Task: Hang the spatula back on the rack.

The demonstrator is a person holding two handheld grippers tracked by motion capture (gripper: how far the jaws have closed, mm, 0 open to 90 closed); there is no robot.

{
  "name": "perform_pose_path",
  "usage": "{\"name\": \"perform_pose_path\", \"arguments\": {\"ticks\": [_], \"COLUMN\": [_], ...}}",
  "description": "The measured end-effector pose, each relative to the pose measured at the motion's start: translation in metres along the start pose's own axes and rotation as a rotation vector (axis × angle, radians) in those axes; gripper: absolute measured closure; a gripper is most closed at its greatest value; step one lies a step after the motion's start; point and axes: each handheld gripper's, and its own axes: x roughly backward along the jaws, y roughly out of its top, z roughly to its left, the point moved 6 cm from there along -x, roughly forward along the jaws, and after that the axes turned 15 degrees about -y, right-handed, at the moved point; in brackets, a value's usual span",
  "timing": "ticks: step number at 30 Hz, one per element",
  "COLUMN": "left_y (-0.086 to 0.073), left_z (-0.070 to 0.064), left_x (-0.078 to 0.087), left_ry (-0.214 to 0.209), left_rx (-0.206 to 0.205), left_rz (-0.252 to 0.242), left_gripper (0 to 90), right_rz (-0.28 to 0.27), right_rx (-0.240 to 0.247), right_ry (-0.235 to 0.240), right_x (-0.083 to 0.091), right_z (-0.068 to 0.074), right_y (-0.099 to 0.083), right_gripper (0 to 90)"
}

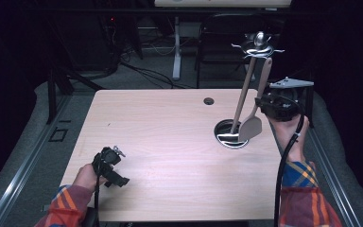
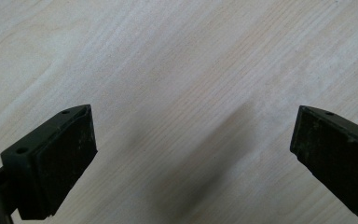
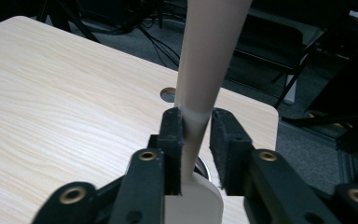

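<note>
**Right gripper on spatula handle, left gripper idle**

Pale wood-grain table (image 1: 170,142), rectangular with rounded corners, small round grommet hole (image 1: 209,101) near far edge. Dark floor, cables and a chair (image 1: 227,38) beyond far side. Plaid sleeves in from near edge.

Shiny round metal holder base (image 1: 227,137) at right side of table, thin metal hook rack (image 1: 257,47) above it. Wooden-handled utensil (image 1: 243,94) hanging from rack, lower end inside base.

Beige spatula (image 1: 255,109), smooth matte, flat squarish blade low, long tapering handle up toward rack. Right gripper (image 3: 196,140) raised at far right, black foam-like pads flanking handle just above blade; left pad touching, slight gap at right pad, so jaws nearly closed around it, firm grip not clear.

Left gripper (image 1: 111,165) low at near left, over bare tabletop. Jaws spread wide, nothing between, textured black pads (image 2: 70,154).
</note>
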Motion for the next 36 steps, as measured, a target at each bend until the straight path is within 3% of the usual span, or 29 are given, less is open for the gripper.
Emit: {"name": "perform_pose_path", "arguments": {"ticks": [11, 20, 29, 36], "left_y": [0.0, 0.0, 0.0, 0.001], "left_z": [0.0, 0.0, 0.0, -0.001], "left_x": [0.0, 0.001, 0.001, 0.001], "left_ry": [0.001, 0.002, 0.001, 0.001], "left_rx": [-0.001, -0.002, -0.003, -0.008], "left_rz": [0.0, 0.0, 0.003, 0.001], "left_gripper": [0.1, 0.0, 0.0, 0.0], "right_rz": [0.021, 0.082, 0.161, 0.254], "right_rx": [0.017, 0.049, 0.105, 0.186], "right_ry": [0.027, 0.091, 0.15, 0.214], "right_x": [0.004, 0.009, 0.004, -0.008], "right_z": [0.009, 0.023, 0.046, 0.074], "right_y": [-0.004, -0.017, -0.044, -0.081], "right_gripper": [68.2, 46.9, 22.2, 14.5]}}
